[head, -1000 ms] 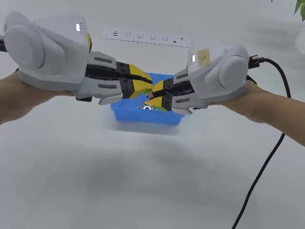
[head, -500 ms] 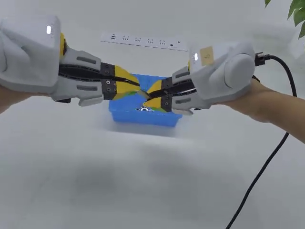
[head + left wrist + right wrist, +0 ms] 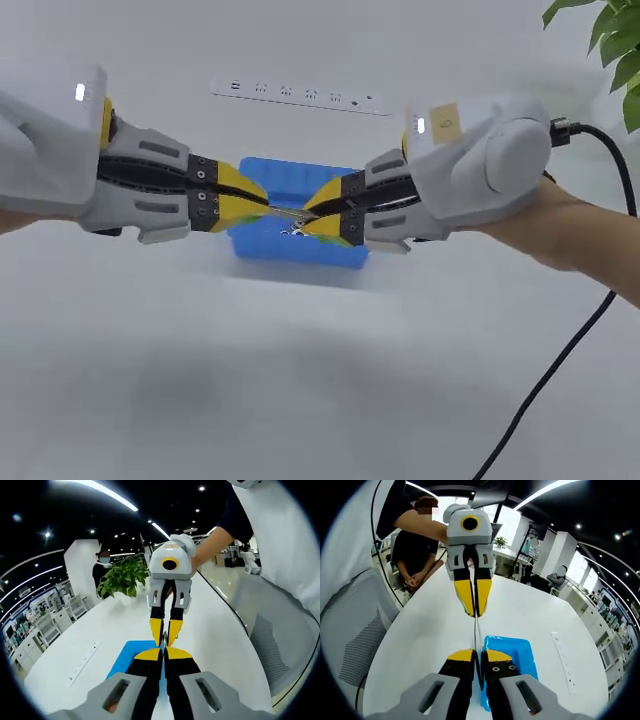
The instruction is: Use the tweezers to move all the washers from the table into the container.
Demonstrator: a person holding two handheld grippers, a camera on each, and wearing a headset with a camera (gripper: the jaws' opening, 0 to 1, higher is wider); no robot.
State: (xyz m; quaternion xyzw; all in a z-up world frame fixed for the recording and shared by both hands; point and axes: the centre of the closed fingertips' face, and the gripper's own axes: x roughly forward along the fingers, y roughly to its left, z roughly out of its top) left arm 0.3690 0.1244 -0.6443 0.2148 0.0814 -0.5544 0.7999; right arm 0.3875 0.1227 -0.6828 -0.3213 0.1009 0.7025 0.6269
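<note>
One black cable (image 3: 555,370) trails over the white tabletop (image 3: 300,400). Farther in, the yellow-tipped white left gripper (image 3: 262,205) and its matching right gripper (image 3: 312,213) face tip to tip, each with jaws closed down on an end of the thin metal tweezers (image 3: 288,211). Just below, small silver washers (image 3: 296,232) lie inside the blue rectangular plastic container (image 3: 262,247). Beyond sit a white power strip (image 3: 300,94) and a green leafy plant (image 3: 600,35).

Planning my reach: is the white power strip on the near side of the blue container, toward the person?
No, in the head view the power strip lies beyond the blue container, on its far side.
</note>
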